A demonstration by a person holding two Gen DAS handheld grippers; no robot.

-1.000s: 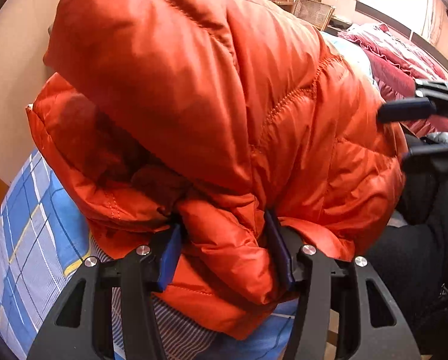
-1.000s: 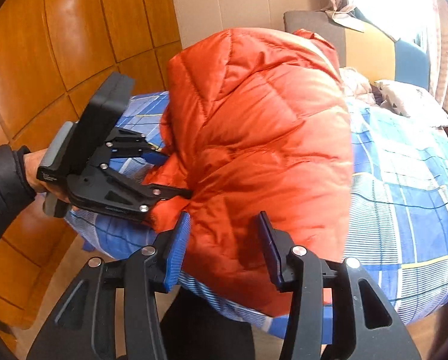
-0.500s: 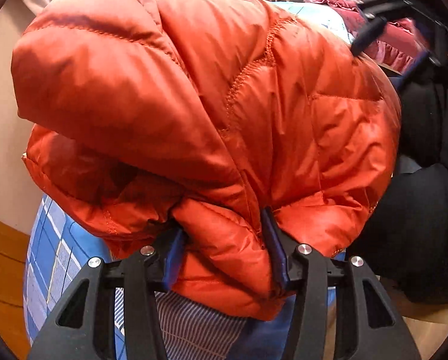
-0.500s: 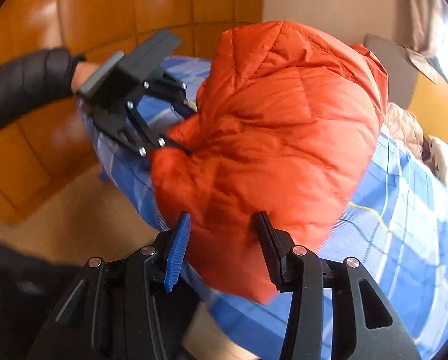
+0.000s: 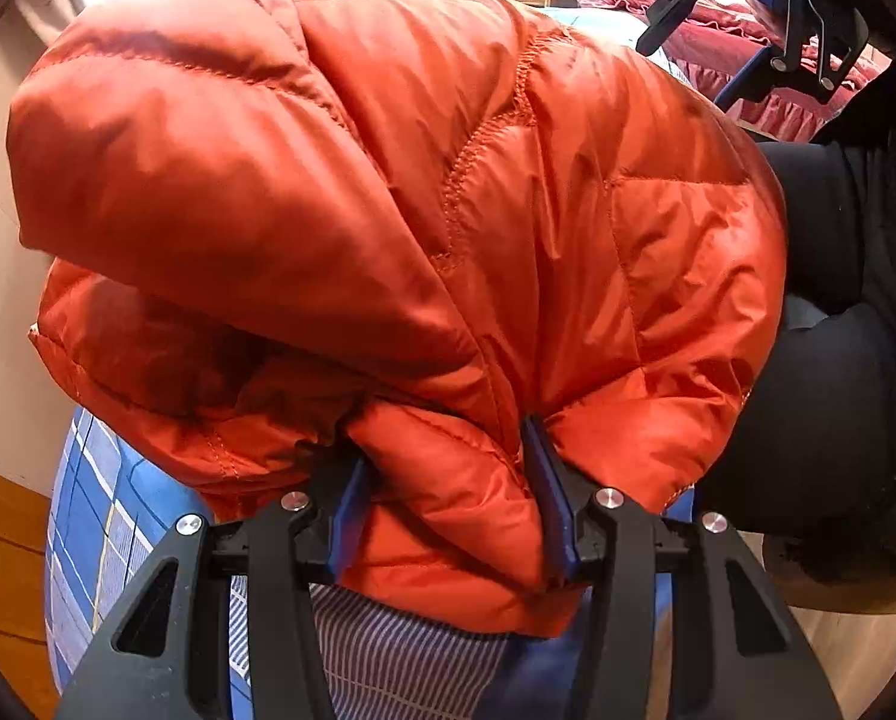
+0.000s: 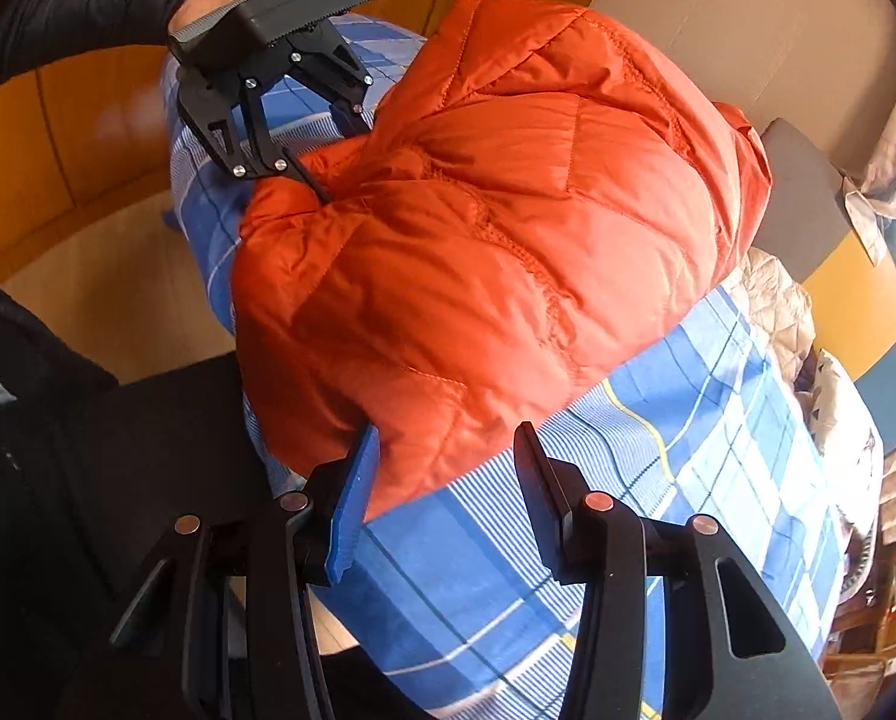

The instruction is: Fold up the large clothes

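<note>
A puffy orange quilted jacket (image 5: pixel 387 192) lies bundled on a bed with a blue plaid sheet (image 6: pixel 658 480). My left gripper (image 5: pixel 448 480) is shut on a thick fold at the jacket's edge; it also shows in the right wrist view (image 6: pixel 303 144), biting the jacket's far corner. My right gripper (image 6: pixel 448 462) is open, its fingers just at the near hem of the jacket (image 6: pixel 478 228), which reaches between them without being clamped. It also shows at the top right of the left wrist view (image 5: pixel 766 18), above the jacket.
The person's black-sleeved arm (image 6: pixel 81 6) and dark body (image 5: pixel 844 360) stand close by. A wooden panelled wall (image 6: pixel 45 138) and floor lie beyond the bed corner. Pillows (image 6: pixel 832 396) and a headboard (image 6: pixel 808 198) are at the right; pink bedding (image 5: pixel 742 48) lies further off.
My right gripper has drawn back, so the jacket hem has slipped nearly out from between its fingers. Both views have swung round. My left gripper keeps its hold.
</note>
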